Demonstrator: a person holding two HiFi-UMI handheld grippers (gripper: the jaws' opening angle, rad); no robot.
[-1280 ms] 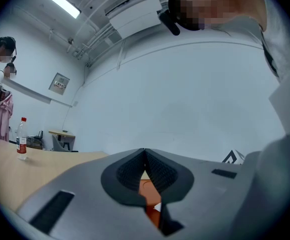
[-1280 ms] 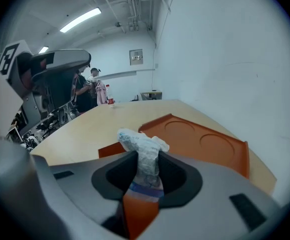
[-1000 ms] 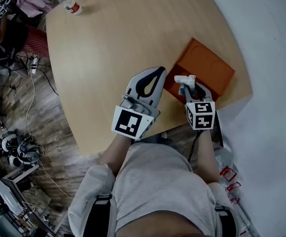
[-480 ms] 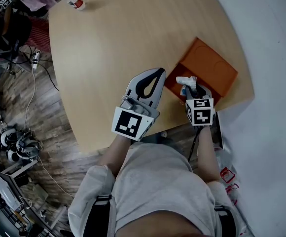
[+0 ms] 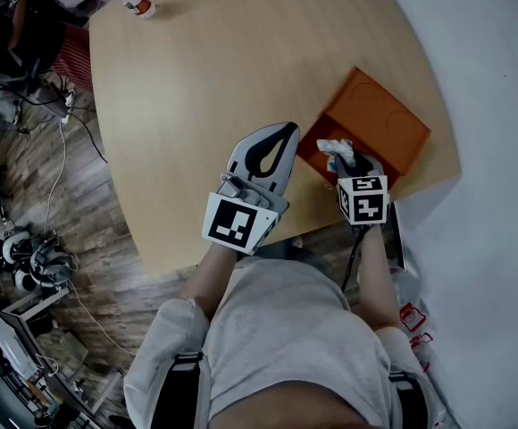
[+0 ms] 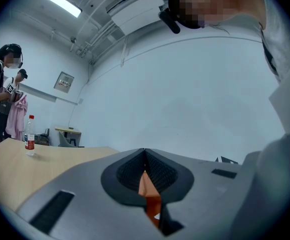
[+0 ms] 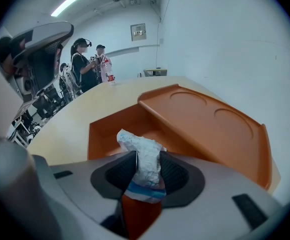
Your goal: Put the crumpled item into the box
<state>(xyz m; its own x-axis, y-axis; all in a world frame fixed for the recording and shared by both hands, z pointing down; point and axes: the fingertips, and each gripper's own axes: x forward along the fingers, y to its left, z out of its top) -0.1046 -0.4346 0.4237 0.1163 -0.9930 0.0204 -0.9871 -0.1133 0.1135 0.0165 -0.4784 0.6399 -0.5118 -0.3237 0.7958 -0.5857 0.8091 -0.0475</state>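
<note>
The crumpled item (image 5: 335, 147), a wad of white paper with a blue band, stands upright between the pads of my right gripper (image 5: 340, 156). It hangs over the near open compartment of the orange box (image 5: 375, 119). In the right gripper view the wad (image 7: 143, 151) fills the gap of the right gripper (image 7: 147, 168), whose jaws are opening while the pads still touch it. The box (image 7: 210, 129) lies just beyond and below. My left gripper (image 5: 285, 130) rests shut left of the box, holding nothing. In its own view the left gripper (image 6: 145, 156) shows its tips meeting.
The rounded wooden table (image 5: 196, 88) ends close behind the box at a white wall. A small plastic bottle (image 5: 136, 5) stands at the far left corner. People stand beyond the bottle (image 7: 110, 76). Cables and equipment lie on the floor to the left.
The right gripper with the wad has edged slightly forward over the box's near end. The left gripper has stayed where it was.
</note>
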